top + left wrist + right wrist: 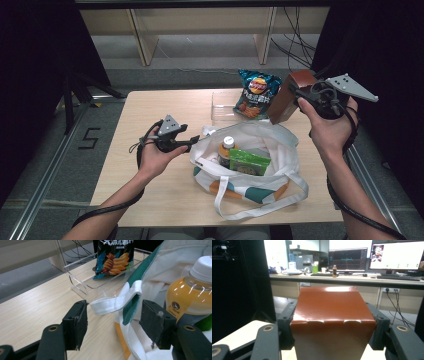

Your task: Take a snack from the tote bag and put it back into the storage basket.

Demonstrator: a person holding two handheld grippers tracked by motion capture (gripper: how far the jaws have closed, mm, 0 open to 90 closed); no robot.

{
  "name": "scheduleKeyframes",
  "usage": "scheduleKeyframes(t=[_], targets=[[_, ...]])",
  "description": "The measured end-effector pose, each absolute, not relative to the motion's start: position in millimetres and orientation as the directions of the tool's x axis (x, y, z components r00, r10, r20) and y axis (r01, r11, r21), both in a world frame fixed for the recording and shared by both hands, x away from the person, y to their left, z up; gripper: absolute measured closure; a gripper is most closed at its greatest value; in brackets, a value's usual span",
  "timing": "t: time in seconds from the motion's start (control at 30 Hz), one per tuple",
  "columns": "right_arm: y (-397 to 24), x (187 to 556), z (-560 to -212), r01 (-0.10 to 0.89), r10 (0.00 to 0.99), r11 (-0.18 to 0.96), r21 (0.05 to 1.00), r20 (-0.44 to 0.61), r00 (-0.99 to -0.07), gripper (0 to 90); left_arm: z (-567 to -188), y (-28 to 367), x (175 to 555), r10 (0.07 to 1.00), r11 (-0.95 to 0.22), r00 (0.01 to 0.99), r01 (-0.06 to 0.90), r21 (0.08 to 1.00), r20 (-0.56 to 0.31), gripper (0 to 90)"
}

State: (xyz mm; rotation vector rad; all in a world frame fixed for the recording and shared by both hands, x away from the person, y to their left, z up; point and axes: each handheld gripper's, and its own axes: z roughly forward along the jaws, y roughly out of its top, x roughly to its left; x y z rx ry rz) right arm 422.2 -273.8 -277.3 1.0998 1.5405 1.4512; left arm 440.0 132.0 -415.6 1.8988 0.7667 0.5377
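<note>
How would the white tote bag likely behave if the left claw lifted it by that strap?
The tote bag looks like soft cloth, so it would probably sag and fold. With the bottle inside, it may hang lopsided. The strap seems limp.

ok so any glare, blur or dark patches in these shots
High view: the wooden table is evenly lit and the surroundings fall into black. Left gripper view: highlights glint on the clear plastic tray and the orange drink bottle; the black jaws are soft. Right gripper view: a sheen runs across the brown cardboard box, and the monitors behind glow bright.

One tote bag; one bottle; one brown box; one chip bag; one green packet; one clear tray
</note>
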Motion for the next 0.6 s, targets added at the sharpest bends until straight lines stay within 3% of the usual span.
scheduleKeyframes(t=[0.6], targets=[[-273.4,439.7,-279.1,0.095,0.942,-0.002,0.995,0.034,-0.333,39.6,-415.9,132.1,440.0,0.71,-0.321,0.704,0.278,0.906,0.036,37.8]])
